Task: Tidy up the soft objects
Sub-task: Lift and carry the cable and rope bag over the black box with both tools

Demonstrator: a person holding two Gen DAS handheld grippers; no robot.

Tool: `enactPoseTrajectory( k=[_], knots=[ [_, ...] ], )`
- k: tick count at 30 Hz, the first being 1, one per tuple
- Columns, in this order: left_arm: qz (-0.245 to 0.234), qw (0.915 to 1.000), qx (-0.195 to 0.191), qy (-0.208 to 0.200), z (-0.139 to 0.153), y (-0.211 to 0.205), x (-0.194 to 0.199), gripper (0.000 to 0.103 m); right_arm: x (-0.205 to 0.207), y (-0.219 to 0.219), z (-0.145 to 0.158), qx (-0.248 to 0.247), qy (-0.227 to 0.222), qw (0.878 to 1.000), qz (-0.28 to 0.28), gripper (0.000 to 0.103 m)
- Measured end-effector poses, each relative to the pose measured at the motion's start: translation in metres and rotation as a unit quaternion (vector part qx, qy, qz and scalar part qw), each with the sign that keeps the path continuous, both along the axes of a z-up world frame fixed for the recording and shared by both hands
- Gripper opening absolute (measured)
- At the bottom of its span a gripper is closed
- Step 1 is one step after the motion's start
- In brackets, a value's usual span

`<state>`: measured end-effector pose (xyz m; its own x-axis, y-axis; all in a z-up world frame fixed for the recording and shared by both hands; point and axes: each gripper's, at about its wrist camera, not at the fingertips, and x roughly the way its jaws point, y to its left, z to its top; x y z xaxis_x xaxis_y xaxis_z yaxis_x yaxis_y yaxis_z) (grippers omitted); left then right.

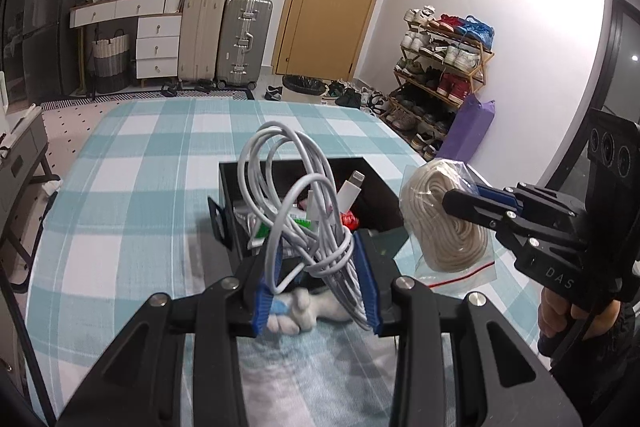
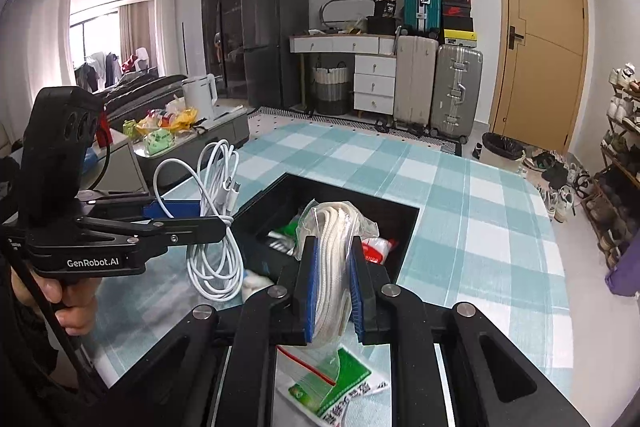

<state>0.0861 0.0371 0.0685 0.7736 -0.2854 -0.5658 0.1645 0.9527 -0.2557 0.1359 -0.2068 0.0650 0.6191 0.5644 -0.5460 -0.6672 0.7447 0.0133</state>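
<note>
My left gripper [image 1: 316, 287] is shut on a coiled white charging cable [image 1: 296, 203] and holds it above the near edge of a black open box [image 1: 240, 211]. My right gripper [image 2: 335, 291] is shut on a clear bag of white rope [image 2: 334, 247], held up beside the box [image 2: 404, 227]. The right gripper also shows in the left wrist view [image 1: 472, 201] with the rope bag [image 1: 444, 223]. The left gripper shows in the right wrist view [image 2: 188, 217] with the cable [image 2: 218, 227]. The box holds several small packets. A white soft toy [image 1: 300, 311] lies under the left gripper.
The box sits on a teal and white checked tablecloth [image 1: 152, 187]. A green and white packet [image 2: 340, 387] lies on the cloth under my right gripper. Suitcases [image 1: 224, 39], a drawer unit, a door and a shoe rack [image 1: 440, 75] stand beyond the table.
</note>
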Motion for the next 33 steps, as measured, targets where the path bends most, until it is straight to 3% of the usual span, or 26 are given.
enactPoseTrajectory(
  k=[20,33],
  knots=[
    [0.015,0.9998,-0.005,0.013,0.000,0.006,0.054,0.035,0.058,0.009,-0.001,0.018,0.007,0.999,-0.039,0.014],
    [0.013,0.9993,0.018,0.029,-0.013,-0.006,0.082,0.035,0.085,0.024,-0.014,0.004,0.001,0.999,-0.044,0.014]
  ],
)
